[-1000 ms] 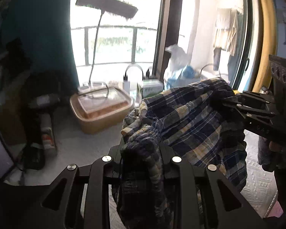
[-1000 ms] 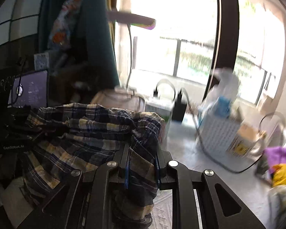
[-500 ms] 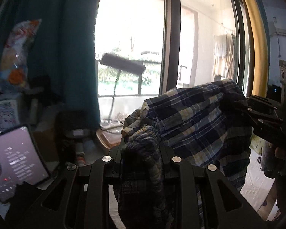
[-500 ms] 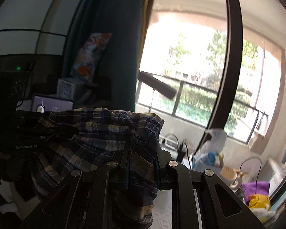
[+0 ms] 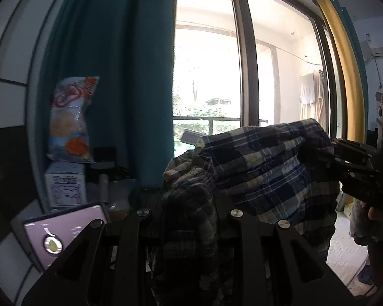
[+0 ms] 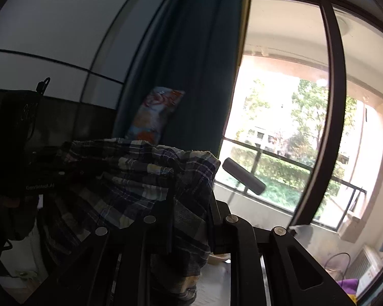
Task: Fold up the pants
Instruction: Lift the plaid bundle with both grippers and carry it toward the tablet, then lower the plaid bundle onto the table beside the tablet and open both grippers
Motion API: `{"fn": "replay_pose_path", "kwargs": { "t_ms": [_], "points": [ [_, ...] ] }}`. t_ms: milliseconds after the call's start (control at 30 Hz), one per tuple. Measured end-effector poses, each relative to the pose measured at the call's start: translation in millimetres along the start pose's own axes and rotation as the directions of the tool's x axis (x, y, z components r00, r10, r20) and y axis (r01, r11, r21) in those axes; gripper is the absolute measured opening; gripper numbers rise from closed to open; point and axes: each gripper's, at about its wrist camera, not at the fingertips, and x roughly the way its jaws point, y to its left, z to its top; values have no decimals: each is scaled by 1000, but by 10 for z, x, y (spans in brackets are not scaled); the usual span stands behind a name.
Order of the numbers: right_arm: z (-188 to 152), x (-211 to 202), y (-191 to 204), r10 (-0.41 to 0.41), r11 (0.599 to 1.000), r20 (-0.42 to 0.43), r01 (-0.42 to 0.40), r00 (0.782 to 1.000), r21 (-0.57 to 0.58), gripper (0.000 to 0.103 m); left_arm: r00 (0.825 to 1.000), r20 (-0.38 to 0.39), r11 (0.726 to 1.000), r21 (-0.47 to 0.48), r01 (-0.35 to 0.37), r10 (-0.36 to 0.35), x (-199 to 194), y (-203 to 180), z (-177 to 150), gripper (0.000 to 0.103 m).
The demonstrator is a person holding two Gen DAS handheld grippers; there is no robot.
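Up they go! Both cameras now face the window (image 5: 206, 76) and teal curtain (image 5: 130, 76) where a second ago they looked down on the floor, the tan tub and the white basket, all gone from sight. The snack bag (image 5: 71, 119) and lit phone screen (image 5: 63, 229) have swung into view, and the mop head (image 6: 243, 176) has sunk low behind the plaid pants (image 5: 263, 173).

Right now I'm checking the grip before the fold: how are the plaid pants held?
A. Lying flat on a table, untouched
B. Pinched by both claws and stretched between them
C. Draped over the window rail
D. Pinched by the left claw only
B: the pants bunch between the left claw fingers and run across to the right claw, which pinches the other end.
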Motion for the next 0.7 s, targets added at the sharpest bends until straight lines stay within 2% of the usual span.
{"fn": "replay_pose_path", "kwargs": {
  "t_ms": [167,300,400,500,600,700],
  "points": [
    [-102,134,185,39,998,-42,-36,998,60,20,998,-52,1000,2,-23,23,38,144,-163,25],
    [-456,358,284,71,988,-130,-52,989,149,20,985,-171,999,-35,-17,11,274,288,-522,25],
    [-802,636,406,68,989,-218,-37,973,144,20,958,-287,996,-85,-18,-7,564,426,-908,25],
    [-1172,986,490,60,992,-309,-21,949,127,20,918,-396,995,-90,-43,4,879,473,-1281,25],
    [-1450,1296,390,100,980,-371,-27,923,196,20,895,-447,992,-121,-46,-13,1076,572,-1476,25],
    [-1622,1544,339,138,968,-405,-37,904,249,20,881,-474,989,-137,-53,-18,1218,646,-1545,25]
  ]
}}
